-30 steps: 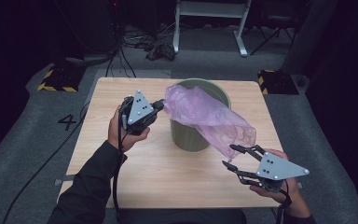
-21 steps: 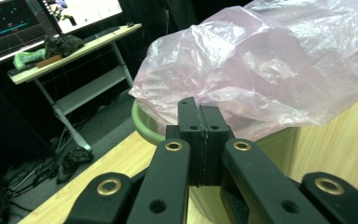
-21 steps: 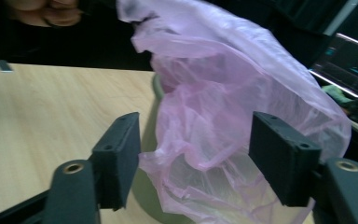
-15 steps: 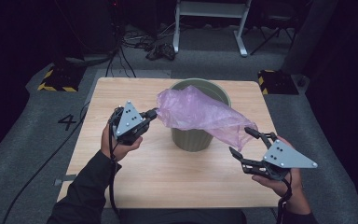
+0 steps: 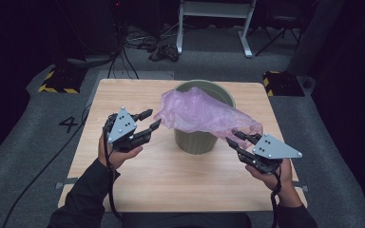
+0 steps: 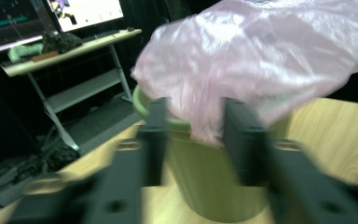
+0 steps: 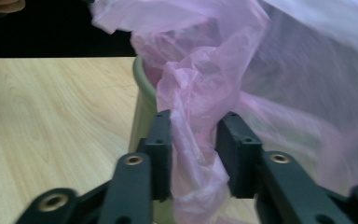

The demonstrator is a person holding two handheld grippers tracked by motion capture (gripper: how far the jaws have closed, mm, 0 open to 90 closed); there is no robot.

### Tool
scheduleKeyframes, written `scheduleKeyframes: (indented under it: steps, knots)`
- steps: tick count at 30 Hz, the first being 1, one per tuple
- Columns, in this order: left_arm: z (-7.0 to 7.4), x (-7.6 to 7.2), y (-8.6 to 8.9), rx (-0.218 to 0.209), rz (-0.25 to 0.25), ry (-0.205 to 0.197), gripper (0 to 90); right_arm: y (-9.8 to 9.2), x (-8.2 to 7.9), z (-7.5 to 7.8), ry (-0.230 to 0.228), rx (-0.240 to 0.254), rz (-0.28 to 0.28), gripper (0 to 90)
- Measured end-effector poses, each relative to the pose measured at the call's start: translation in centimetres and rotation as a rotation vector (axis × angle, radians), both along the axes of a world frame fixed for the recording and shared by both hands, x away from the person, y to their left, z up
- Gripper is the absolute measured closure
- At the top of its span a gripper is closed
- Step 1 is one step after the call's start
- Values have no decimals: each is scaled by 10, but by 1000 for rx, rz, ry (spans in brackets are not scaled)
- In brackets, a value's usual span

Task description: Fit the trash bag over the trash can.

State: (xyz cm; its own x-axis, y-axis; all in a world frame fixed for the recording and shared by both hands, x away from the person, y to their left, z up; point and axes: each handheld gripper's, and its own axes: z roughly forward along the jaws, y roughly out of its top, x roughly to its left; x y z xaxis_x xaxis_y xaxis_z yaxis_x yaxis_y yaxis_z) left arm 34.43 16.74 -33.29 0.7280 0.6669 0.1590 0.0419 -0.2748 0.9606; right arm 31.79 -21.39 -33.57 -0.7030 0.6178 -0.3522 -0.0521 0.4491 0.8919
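Left tongs (image 5: 148,120) have just opened and hold nothing, tips just beside the pink bag (image 5: 204,114); right tongs (image 5: 238,138) have been closing, a gathered fold between the jaws, grip uncertain. Thin crinkled glossy plastic drapes over the round green bin (image 5: 197,140) mid-surface (image 5: 138,180), bare wood all round.

A thin, crinkled pink plastic bag (image 5: 200,113) lies draped over the mouth of an upright olive-green bin (image 5: 197,140), trailing off toward the table's right edge. The bin stands mid-table, nearer the far edge.
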Motion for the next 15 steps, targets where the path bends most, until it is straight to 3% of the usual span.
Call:
scheduleKeyframes:
  steps: [2,6,11,13,15]
  knots:
    - [-1,-10,-3,15,-67,12,387,1,-1,-1,-7,-12,14,813]
    - [-1,-34,-19,80,-133,-11,330,4,-3,-3,-7,-35,40,877]
    - [-2,-58,-40,53,-232,-9,340,5,-5,-3,-8,-38,62,888]
    - [-5,-66,-55,90,-243,-20,340,7,-7,-4,-12,-49,73,886]
    - [-8,-67,-67,84,-257,-5,339,10,-8,-5,-10,-52,89,880]
